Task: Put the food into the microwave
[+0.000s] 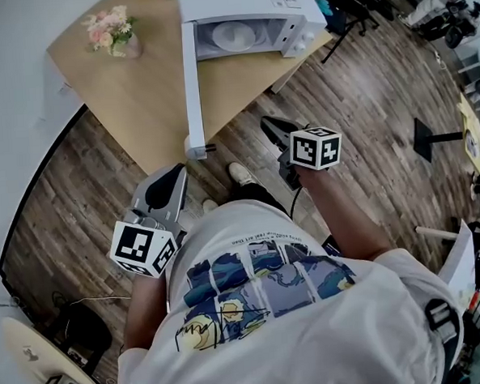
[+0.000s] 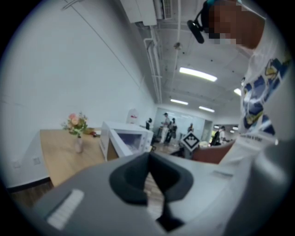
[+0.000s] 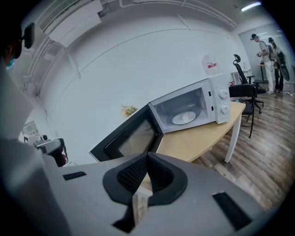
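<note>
white microwave (image 1: 246, 20): on wooden table (image 1: 129, 96), door (image 1: 191, 84) wide open
risk: door juts past the table edge; a swinging gripper could clip it
food: pale plate (image 3: 184, 118) inside the cavity, well ahead of both grippers; contents unclear
left gripper (image 1: 172, 177): jaws together, empty
right gripper (image 1: 270, 127): jaws together, empty

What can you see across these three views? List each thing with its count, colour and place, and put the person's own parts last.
microwave: one, white, door open, on the table
plate: one, white, inside the microwave
table: one, light wood, beside the white wall
flowers: one bunch, pink, on the table, left of the microwave in the head view
office chair: at least one, black, past the table's end
floor: brown wood planks, under the table
left gripper: one, grey, shut, empty
right gripper: one, grey, shut, empty
</note>
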